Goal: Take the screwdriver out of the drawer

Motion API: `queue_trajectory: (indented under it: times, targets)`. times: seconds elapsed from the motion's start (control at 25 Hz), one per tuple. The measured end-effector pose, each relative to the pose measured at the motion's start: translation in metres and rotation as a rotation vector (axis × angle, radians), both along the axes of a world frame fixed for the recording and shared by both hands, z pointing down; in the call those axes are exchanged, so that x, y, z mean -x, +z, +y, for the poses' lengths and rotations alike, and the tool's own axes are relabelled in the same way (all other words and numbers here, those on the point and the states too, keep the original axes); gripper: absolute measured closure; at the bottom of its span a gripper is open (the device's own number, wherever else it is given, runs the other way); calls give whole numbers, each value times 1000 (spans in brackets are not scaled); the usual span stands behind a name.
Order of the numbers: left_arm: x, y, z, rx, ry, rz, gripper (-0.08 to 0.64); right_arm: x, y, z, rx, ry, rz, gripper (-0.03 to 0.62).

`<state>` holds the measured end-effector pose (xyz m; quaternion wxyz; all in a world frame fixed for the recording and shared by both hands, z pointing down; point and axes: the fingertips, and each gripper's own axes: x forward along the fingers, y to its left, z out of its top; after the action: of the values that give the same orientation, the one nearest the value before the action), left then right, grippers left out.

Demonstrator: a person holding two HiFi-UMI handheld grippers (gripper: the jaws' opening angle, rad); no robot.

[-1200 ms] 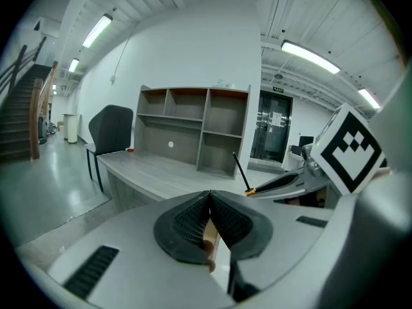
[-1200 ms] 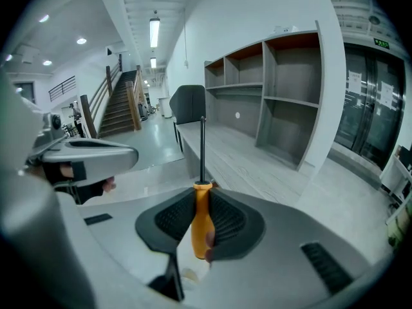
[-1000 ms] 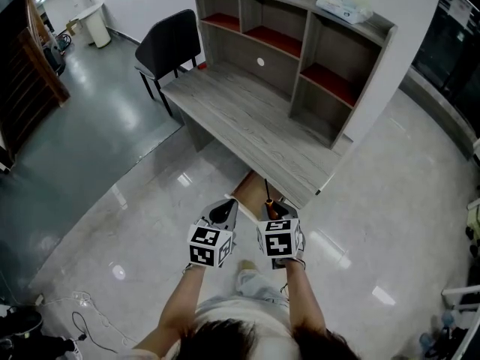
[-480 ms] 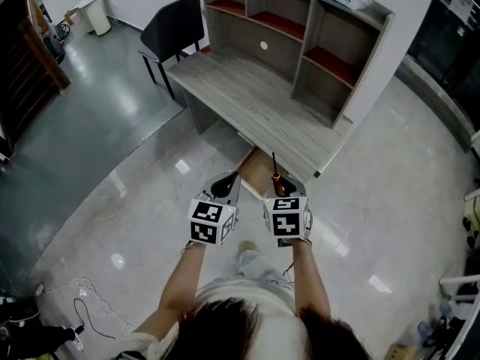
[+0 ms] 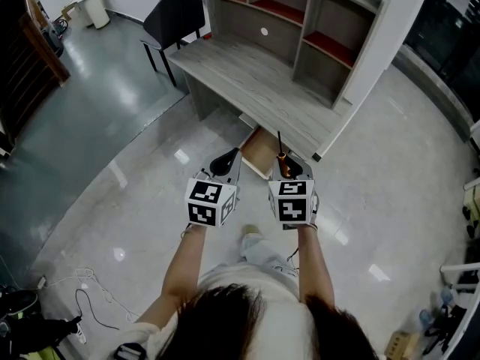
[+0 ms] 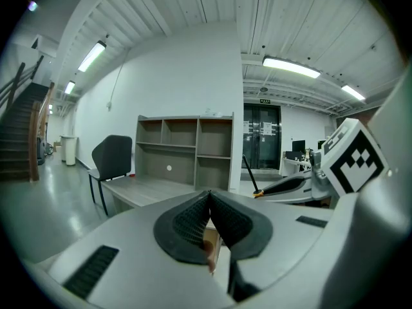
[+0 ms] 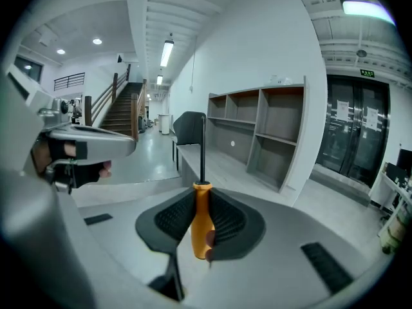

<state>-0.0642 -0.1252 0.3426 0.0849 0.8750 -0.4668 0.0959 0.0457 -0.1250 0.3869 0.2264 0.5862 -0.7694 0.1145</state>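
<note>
My right gripper [image 5: 287, 168] [image 7: 202, 219] is shut on the screwdriver [image 7: 201, 217], whose orange handle sits between the black pads while its dark shaft [image 5: 280, 142] points up and forward. The left gripper [image 5: 227, 163] [image 6: 209, 221] is shut with nothing between its pads, level with the right one and just to its left. Below and ahead of both, the open wooden drawer [image 5: 262, 151] sticks out from under the grey desk [image 5: 247, 81]. Both grippers are held in the air in front of the desk.
A grey shelf unit [image 5: 300, 28] stands on the back of the desk. A black chair [image 5: 172, 17] is at the desk's left end. Glossy pale floor [image 5: 127, 201] lies around me, and cables [image 5: 82, 302] trail at the lower left.
Both grippers have risen and moved slightly back from the drawer, the right one carrying the screwdriver with it. The head view has shifted toward the desk.
</note>
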Motion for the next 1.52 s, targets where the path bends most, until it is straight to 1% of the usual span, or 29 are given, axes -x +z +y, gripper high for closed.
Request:
queue_trajectory:
  times: [0.28, 0.6, 1.12, 1.52]
  targets:
    - [8, -5, 36, -8, -2, 0, 543, 4, -16, 31, -52, 6, 4, 509]
    - [15, -13, 72, -23, -16, 9, 543, 17, -31, 68, -95, -29, 3, 509]
    - [9, -26, 121, -54, -18, 9, 543, 15, -49, 118, -212, -48, -5, 509]
    - [15, -27, 153, -59, -29, 4, 543, 13, -68, 150, -269, -38, -4, 509]
